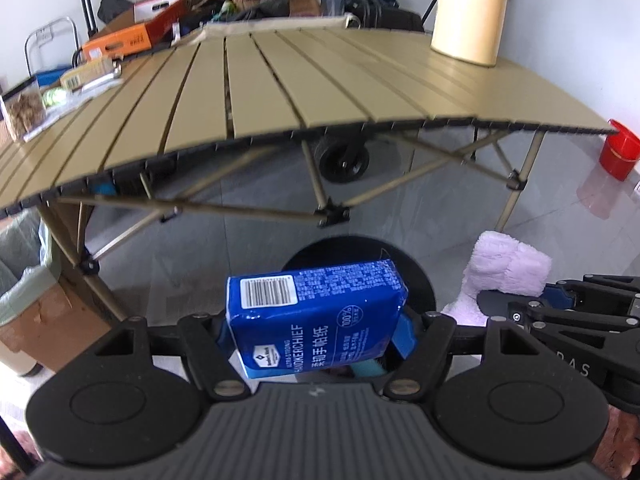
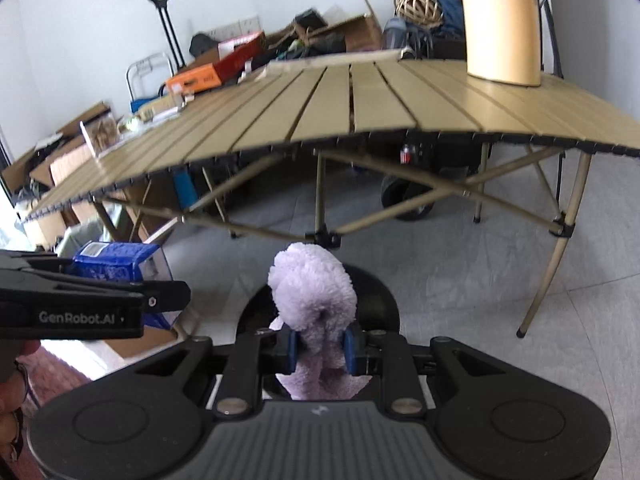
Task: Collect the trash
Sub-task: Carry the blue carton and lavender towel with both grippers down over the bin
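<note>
The left gripper (image 1: 316,336) was squeezing a blue tissue pack (image 1: 316,312) between its fingers. The right gripper (image 2: 320,350) was squeezing a fluffy purple cloth (image 2: 314,292). Both things were held up in the air, close side by side. Under them, down on the floor, sat a round black bin (image 2: 380,304). Ahead of both grippers stood a tan folding table (image 1: 280,88) with a tall cream bottle (image 1: 470,8) on its far right part. A red bucket (image 1: 618,154) sat far off to the right.
</note>
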Demonstrator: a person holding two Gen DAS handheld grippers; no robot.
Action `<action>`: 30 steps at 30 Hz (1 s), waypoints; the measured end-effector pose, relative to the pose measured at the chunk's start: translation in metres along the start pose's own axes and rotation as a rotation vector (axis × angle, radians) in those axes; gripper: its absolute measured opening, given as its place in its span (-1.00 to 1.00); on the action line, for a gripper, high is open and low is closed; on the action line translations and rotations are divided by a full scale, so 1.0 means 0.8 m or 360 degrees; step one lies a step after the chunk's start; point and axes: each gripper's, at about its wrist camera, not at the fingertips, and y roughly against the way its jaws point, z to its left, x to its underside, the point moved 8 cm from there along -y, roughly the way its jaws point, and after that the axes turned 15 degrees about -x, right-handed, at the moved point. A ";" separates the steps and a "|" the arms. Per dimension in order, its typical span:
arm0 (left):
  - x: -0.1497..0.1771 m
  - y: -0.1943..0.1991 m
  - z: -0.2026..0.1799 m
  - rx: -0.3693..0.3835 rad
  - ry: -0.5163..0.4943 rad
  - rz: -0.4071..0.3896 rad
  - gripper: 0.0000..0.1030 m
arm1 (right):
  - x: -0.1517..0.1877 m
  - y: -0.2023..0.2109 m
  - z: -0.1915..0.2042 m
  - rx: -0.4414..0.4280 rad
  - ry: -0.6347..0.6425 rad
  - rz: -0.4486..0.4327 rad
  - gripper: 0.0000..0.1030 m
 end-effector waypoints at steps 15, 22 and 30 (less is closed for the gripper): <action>0.053 -0.069 0.011 -0.0040 -0.0022 0.0267 0.39 | 0.052 -0.052 -0.019 0.0079 -0.0049 0.0299 -0.60; 0.069 -0.095 0.017 -0.0054 -0.0015 0.0359 0.39 | 0.069 -0.066 -0.029 0.0115 -0.0067 0.0390 -0.60; 0.076 -0.118 0.033 -0.0102 0.0029 0.0432 0.39 | 0.069 -0.077 -0.028 0.0109 -0.0072 0.0425 -0.60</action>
